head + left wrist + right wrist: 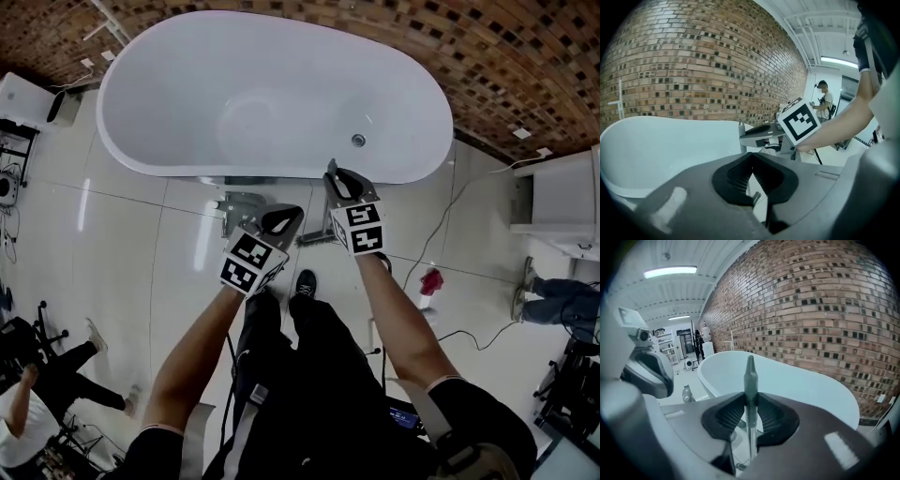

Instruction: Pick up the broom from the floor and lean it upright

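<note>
Clamping the broom handle (750, 373) — right claw (750, 398) — beside the white bathtub (811, 390)

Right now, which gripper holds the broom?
The right gripper: the thin grey handle of the broom stands clamped between its jaws, tip up. The left gripper has nothing between its jaws.

One bathtub (272, 94); one broom (750, 376); two grippers: left gripper (281, 221), right gripper (337, 178).

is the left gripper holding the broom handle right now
No, the left gripper has its jaws together with nothing between them; the broom handle is clamped in the right gripper.
</note>
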